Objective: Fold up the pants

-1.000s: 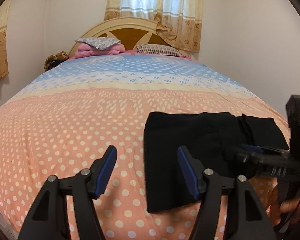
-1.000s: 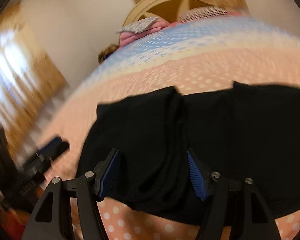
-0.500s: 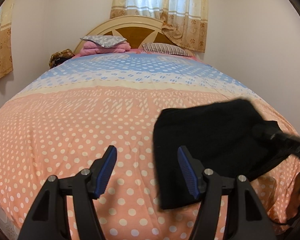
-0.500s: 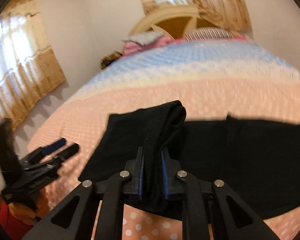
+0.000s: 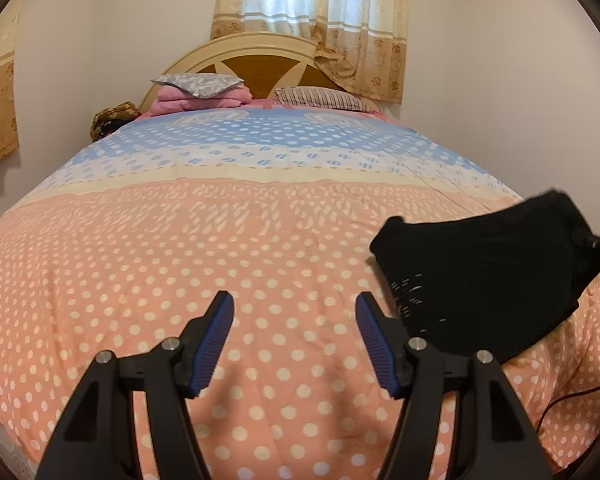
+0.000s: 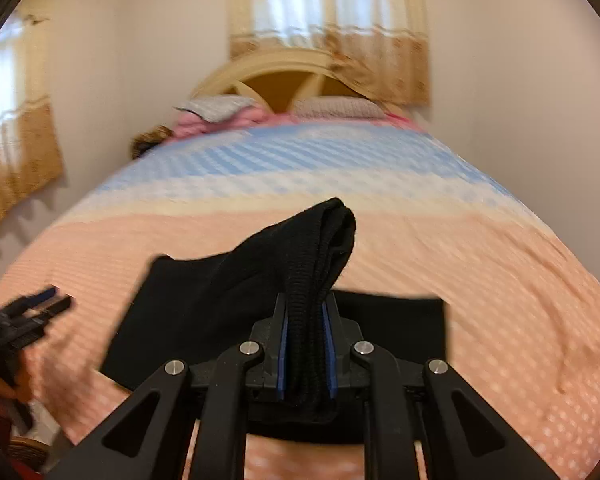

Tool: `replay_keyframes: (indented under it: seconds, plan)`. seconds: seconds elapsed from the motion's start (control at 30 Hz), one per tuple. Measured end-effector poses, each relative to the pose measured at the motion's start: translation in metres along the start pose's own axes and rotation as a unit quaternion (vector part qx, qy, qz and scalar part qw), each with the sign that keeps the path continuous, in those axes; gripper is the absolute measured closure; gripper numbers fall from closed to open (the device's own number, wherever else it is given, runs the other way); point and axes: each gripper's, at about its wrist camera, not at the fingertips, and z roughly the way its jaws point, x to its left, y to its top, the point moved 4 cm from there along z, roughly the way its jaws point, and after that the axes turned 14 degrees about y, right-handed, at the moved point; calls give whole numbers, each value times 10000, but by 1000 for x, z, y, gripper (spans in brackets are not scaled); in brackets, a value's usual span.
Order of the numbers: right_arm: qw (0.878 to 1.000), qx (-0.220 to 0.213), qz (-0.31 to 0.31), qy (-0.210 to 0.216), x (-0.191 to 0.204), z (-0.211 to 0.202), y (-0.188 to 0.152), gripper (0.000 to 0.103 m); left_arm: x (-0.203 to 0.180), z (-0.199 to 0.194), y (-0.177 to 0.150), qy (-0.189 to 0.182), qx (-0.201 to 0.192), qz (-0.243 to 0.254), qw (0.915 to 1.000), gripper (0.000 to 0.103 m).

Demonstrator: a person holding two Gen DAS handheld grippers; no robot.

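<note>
Black pants (image 6: 228,300) lie folded on a dotted peach and blue bedspread (image 5: 180,240). My right gripper (image 6: 305,312) is shut on the ribbed waistband, which bunches up between the blue pads and rises above the bed. In the left wrist view the lifted pants (image 5: 488,272) hang at the right, with the right gripper's tip (image 5: 598,245) holding their upper corner. My left gripper (image 5: 294,314) hovers open over bare bedspread to the left of the pants, nothing between its fingers. It also shows at the left edge of the right wrist view, as the left gripper (image 6: 32,308).
A cream and brown headboard (image 5: 256,64) with a grey pillow on pink folded bedding (image 5: 198,94) and a striped pillow (image 5: 324,98) stands at the far end. Curtains (image 5: 312,28) hang behind it. Walls close in on both sides. A thin cable (image 5: 572,394) trails at the right.
My right gripper closed on the waistband and lifted it up and to the right, pulling the pants away from the left gripper. The left gripper stayed open, almost in place.
</note>
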Motion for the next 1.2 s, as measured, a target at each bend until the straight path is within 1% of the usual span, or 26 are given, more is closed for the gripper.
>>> replay_keyframes:
  seconds: [0.07, 0.17, 0.3, 0.4, 0.5, 0.57, 0.63, 0.67, 0.73, 0.8, 0.9, 0.93, 0.97, 1.0, 1.03, 1.07, 1.1, 1.13, 1.2]
  plan:
    - [9996, 113, 105, -224, -19, 1, -11, 88, -7, 1, 0, -49, -4, 67, 10000, 37]
    - [9983, 167, 397, -388, -38, 2, -25, 88, -16, 1, 1, -83, -11, 172, 9998, 37]
    - [9976, 242, 471, -448, -44, 5, -33, 88, -28, 2, 2, -146, -27, 274, 9995, 37]
    - [9975, 209, 460, -499, -44, 3, -31, 88, -37, 2, 5, -216, -45, 338, 9992, 37]
    - [9968, 177, 502, -603, -54, -2, -29, 88, -47, 2, 11, -274, -106, 398, 9988, 37]
    - [9964, 259, 604, -544, -63, 2, -32, 88, -57, 2, 16, -368, -137, 424, 9983, 37]
    - [9941, 535, 674, -656, -72, 14, -41, 88, -71, 1, 20, -509, -171, 488, 9974, 37]
    - [9932, 600, 705, -704, -76, 18, -45, 88, -76, 0, 21, -556, -201, 540, 9968, 37]
    - [9925, 633, 740, -743, -81, 23, -50, 87, -88, -2, 22, -608, -274, 672, 9955, 37]
    - [9923, 666, 764, -712, -82, 24, -48, 86, -99, -2, 21, -633, -259, 800, 9944, 37]
    - [9927, 601, 867, -577, -84, 13, -45, 78, -105, -3, 19, -625, -246, 917, 9935, 37]
    - [9926, 547, 935, -556, -85, 5, -44, 78, -105, -4, 20, -608, -259, 929, 9935, 36]
    - [9922, 416, 1006, -607, -87, -6, -41, 78, -105, -5, 21, -579, -271, 927, 9936, 34]
    - [9916, 216, 1017, -766, -89, -20, -38, 78, -106, -5, 22, -564, -282, 914, 9938, 34]
    - [9903, -25, 907, -1054, -87, -37, -34, 78, -107, -4, 24, -568, -293, 897, 9939, 33]
    - [9899, -147, 719, -1209, -81, -46, -30, 78, -109, -5, 26, -590, -305, 888, 9938, 33]
    - [9907, -196, 472, -1264, -72, -52, -27, 78, -113, -5, 26, -602, -310, 888, 9937, 33]
    - [9925, -124, 227, -1194, -59, -53, -26, 78, -117, -5, 26, -619, -303, 890, 9936, 33]
    - [9967, 119, 2, -807, -37, -44, -29, 78, -129, -6, 24, -669, -260, 889, 9935, 33]
